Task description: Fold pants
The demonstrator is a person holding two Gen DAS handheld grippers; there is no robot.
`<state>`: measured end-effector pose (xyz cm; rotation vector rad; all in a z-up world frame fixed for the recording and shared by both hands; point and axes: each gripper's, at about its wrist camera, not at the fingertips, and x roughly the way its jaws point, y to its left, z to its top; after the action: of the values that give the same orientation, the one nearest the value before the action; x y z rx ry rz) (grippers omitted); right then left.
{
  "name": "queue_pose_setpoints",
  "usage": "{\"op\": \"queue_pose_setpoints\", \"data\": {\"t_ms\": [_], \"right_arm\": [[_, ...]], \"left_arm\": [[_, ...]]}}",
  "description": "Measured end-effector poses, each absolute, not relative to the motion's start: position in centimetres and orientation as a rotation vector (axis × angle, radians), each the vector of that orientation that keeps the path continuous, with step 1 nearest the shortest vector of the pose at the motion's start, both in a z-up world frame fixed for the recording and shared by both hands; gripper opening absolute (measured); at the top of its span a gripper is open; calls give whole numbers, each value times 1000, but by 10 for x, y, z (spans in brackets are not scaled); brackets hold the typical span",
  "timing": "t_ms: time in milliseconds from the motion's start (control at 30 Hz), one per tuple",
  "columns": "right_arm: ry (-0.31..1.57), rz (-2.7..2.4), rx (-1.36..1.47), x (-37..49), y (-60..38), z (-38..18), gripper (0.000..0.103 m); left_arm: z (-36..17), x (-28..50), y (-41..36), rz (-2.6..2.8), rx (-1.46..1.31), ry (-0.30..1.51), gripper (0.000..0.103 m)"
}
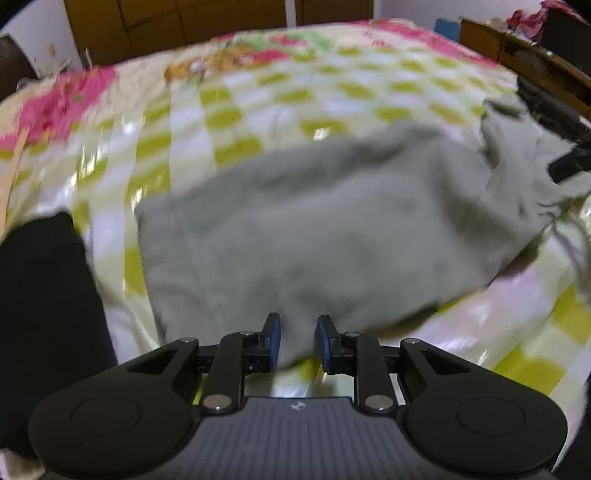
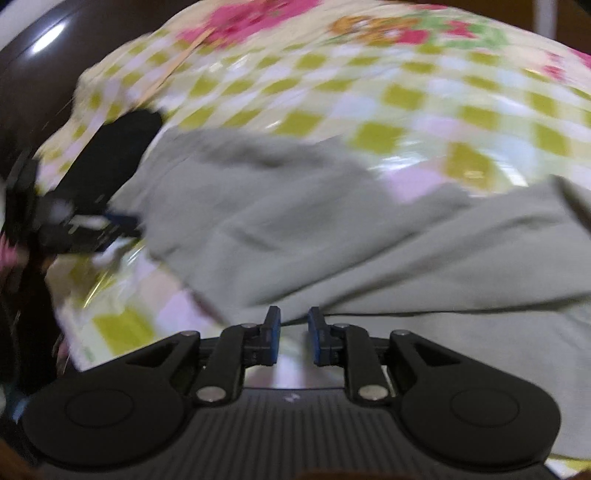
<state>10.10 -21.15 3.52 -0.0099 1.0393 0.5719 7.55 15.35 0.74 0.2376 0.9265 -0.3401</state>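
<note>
Grey pants (image 1: 314,229) lie folded over in a broad slab on a checked bedspread (image 1: 258,103). My left gripper (image 1: 297,341) hovers at their near edge; its blue pads stand a little apart, and grey cloth shows in the gap without being pinched. In the right wrist view the pants (image 2: 332,229) spread across the middle and right. My right gripper (image 2: 294,338) is over their near fold, pads apart with nothing pressed between them. The left gripper (image 2: 74,221) shows as a dark blur at the pants' left end. Both views are blurred.
A black shape (image 1: 44,295) lies at the left of the bed, beside the pants. Wooden cabinets (image 1: 177,22) stand behind the bed and a wooden shelf (image 1: 517,55) at its right. Open bedspread (image 2: 406,99) lies beyond the pants.
</note>
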Motion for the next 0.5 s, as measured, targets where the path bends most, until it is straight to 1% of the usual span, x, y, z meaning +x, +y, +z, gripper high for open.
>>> {"op": "queue_pose_setpoints", "data": {"t_ms": [100,133,167,267,333,400,500], "right_arm": [[999,438,28,123,-249,43,26],[988,394,43,131,-260,44,30],[978,351,69,140,-272,44,33],[949,231,205,168,-310,43,40],[927,149,352,182,-337,37,42],[905,85,487,195,-362,29,42],[878,-2,560,206,-386,20,43]], "left_arm": [[26,84,129,-389,258,874,36],[30,89,116,-420,256,864,37],[31,93,102,-457,252,856,37],[28,105,59,-569,256,840,37],[23,115,28,-641,262,827,37],[19,122,0,-699,266,815,37],[18,130,-31,-762,255,801,38]]}}
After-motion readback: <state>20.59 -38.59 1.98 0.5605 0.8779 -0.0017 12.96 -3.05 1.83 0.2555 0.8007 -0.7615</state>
